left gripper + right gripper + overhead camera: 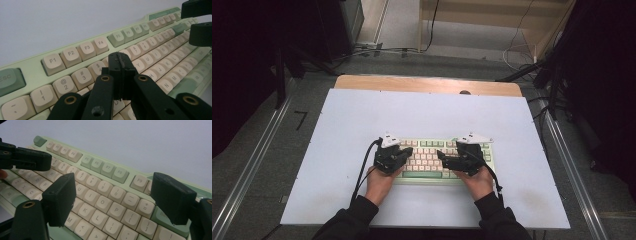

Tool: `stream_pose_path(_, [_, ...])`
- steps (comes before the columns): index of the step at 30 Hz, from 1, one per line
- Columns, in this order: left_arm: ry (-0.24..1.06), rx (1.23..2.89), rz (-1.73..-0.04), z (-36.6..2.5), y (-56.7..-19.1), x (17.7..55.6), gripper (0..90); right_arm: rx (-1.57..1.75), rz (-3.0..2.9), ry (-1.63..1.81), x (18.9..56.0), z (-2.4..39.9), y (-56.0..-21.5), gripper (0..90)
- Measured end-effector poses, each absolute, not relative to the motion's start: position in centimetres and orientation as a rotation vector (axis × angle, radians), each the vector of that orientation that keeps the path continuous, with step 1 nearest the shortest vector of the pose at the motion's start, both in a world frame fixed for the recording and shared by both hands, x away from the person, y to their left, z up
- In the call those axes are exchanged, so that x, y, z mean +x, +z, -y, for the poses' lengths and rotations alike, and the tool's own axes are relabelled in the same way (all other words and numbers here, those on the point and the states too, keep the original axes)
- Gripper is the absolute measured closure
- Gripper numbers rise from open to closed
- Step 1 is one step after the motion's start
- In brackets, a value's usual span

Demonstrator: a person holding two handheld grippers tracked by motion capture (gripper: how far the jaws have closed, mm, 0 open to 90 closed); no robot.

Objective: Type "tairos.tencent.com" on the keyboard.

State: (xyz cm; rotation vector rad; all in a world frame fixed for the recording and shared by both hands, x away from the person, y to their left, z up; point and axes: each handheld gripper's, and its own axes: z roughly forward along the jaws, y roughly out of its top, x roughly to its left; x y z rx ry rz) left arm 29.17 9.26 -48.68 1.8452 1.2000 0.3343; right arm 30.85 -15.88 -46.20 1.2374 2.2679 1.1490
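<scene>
A pale green keyboard [427,156] with cream keys lies on the white table top [362,120], near its front edge. My left gripper [408,154] hovers low over the keyboard's left half with its jaws shut and nothing between them. In the left gripper view the closed tips [120,61] sit just above the number row of the keyboard [75,53], near the 4 and 5 keys. My right gripper [443,158] is over the right half, open. Its two pads stand wide apart [115,182] above the keyboard [107,170], around the O, P and 0 keys.
Bare white table top [522,130] spreads on both sides and behind the keyboard. A wooden strip [427,84] edges the table's back. Cables [377,50] and a wooden frame [492,20] lie on the floor beyond. Metal rails [257,160] run along both sides.
</scene>
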Motion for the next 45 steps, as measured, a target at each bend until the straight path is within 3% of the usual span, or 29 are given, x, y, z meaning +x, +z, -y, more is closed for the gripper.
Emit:
stream_pose_path(22, [0.306, 1.9, -1.223, -8.8, -49.2, 29.5, 90.0, 1.237, -2.272, 1.142, 30.8, 15.8, -46.2, 18.9])
stream_pose_path(28, [0.308, 1.847, -1.183, -9.0, -48.2, 29.0, 89.2, 1.232, -2.273, 1.143, 30.8, 15.8, -46.2, 18.9])
stream_pose_path(31, [0.311, 1.818, -1.158, -9.3, -47.6, 28.7, 72.2, 1.234, -2.271, 1.143, 30.8, 15.9, -46.2, 18.9])
stream_pose_path(32, [0.319, 1.814, -1.155, -9.3, -47.5, 28.7, 72.2, 1.234, -2.271, 1.143, 30.8, 15.9, -46.2, 18.9])
stream_pose_path(34, [0.314, 1.814, -1.15, -9.6, -47.5, 28.7, 62.8, 1.236, -2.269, 1.141, 30.8, 15.9, -46.2, 18.9])
stream_pose_path(39, [0.358, 1.83, -1.162, -9.8, -47.3, 28.3, 34.9, 1.239, -2.261, 1.148, 30.8, 16.1, -46.1, 19.5])
stream_pose_path(45, [0.418, 1.812, -1.162, -10.2, -47.1, 27.8, 29.3, 1.242, -2.256, 1.15, 30.8, 16.2, -46.0, 20.9])
